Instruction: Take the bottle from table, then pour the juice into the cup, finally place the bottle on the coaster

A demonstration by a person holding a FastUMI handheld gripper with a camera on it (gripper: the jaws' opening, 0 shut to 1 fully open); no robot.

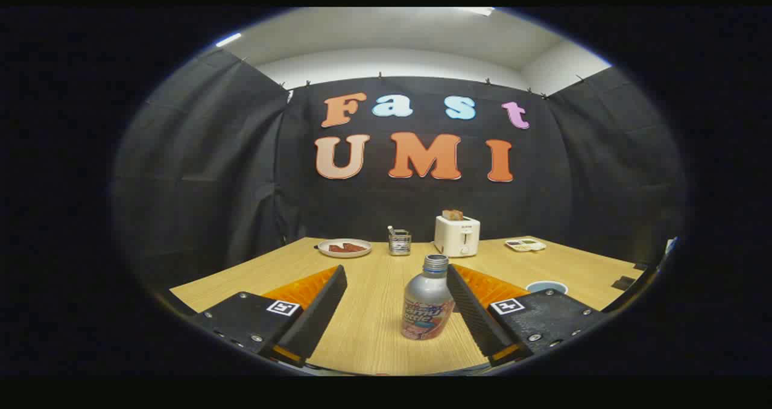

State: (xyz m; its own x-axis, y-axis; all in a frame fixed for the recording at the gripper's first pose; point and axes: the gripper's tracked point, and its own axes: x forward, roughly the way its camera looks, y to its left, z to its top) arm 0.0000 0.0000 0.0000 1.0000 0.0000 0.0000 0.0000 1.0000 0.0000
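A silver bottle [428, 300] with a colourful label and no cap stands upright on the wooden table [368, 324]. It sits between my two fingers, close against the right finger [476, 312] and well apart from the left finger [316, 315]. My gripper [395, 276] is open, with a wide gap and no pressure on the bottle. A blue-rimmed cup [546, 287] peeks out just beyond the right finger, to the right of the bottle.
At the back of the table stand a white toaster [456, 235] with toast in it, a small wire holder [398, 242], a plate [344, 248] with food, and a small tray [525, 245]. Black cloth walls enclose the table.
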